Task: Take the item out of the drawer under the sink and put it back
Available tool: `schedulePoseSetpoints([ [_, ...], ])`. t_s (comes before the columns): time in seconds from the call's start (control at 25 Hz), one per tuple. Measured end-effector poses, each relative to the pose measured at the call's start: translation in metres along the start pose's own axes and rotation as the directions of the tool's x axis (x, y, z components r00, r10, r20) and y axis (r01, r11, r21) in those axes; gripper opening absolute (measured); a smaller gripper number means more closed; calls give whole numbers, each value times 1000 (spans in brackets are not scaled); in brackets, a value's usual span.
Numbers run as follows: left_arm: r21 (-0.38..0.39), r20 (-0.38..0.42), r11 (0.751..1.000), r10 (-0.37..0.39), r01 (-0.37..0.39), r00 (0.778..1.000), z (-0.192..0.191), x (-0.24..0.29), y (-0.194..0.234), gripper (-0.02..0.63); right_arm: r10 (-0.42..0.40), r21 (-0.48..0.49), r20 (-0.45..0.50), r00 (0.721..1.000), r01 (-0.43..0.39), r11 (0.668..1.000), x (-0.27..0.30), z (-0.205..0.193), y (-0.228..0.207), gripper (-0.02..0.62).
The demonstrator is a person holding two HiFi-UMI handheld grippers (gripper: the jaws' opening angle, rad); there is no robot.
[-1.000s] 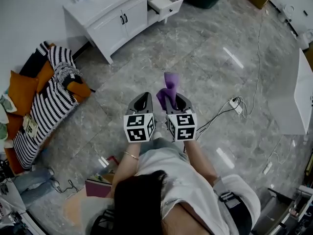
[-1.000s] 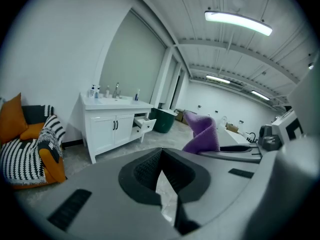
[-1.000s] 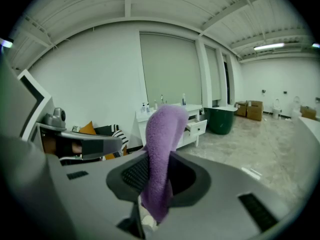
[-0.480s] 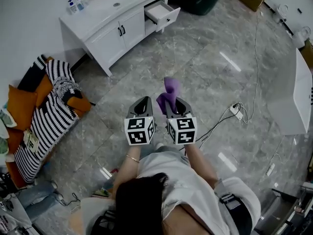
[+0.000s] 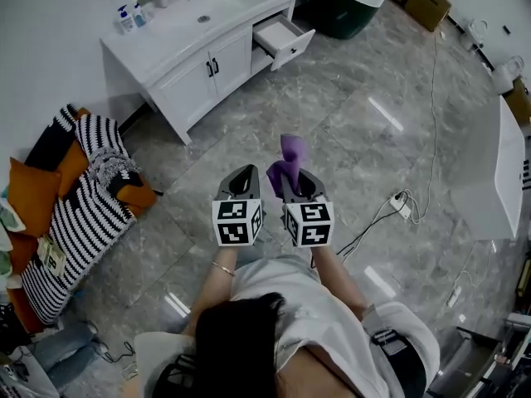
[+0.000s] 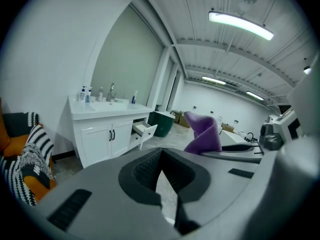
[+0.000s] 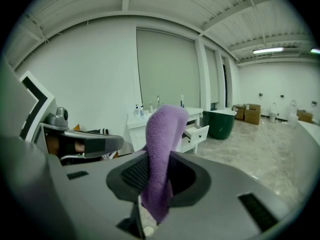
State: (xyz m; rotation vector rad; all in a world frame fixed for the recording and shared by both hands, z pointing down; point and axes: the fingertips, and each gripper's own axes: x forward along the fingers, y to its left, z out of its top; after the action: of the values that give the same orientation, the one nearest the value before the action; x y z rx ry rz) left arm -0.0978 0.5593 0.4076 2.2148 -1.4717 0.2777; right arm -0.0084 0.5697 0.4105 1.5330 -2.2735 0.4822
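Observation:
A purple cloth (image 5: 289, 156) stands up out of my right gripper (image 5: 291, 177), whose jaws are shut on its lower part. In the right gripper view the purple cloth (image 7: 161, 149) fills the gap between the dark pads. My left gripper (image 5: 242, 175) is held close beside it, shut with nothing in it. From the left gripper view the cloth (image 6: 204, 134) shows off to the right. Both grippers are in the air above the marble floor. The open drawer (image 5: 283, 38) sticks out of the white sink cabinet (image 5: 211, 56), well ahead of them at the upper left.
Striped and orange cushions (image 5: 79, 193) lie on the floor at the left. A power strip (image 5: 402, 181) with trailing cables lies to the right. A white tabletop (image 5: 506, 172) fills the right edge. A dark green tub (image 5: 342, 7) stands behind the cabinet.
Both grippers, side by side, have moved across the floor toward the sink cabinet, which now sits lower and nearer in the head view. The cloth stays in the right gripper.

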Motion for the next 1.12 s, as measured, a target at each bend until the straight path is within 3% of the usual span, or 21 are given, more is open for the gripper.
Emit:
schedulePoseSetpoints([
  [0.4, 2, -16, 998, -69, 69, 998, 28, 30, 44, 3, -48, 5, -8, 999, 48, 999, 50, 26, 16, 94],
  [1.12, 24, -44, 991, -132, 133, 990, 41, 63, 52, 3, -89, 15, 4, 996, 89, 996, 80, 43, 6, 94],
])
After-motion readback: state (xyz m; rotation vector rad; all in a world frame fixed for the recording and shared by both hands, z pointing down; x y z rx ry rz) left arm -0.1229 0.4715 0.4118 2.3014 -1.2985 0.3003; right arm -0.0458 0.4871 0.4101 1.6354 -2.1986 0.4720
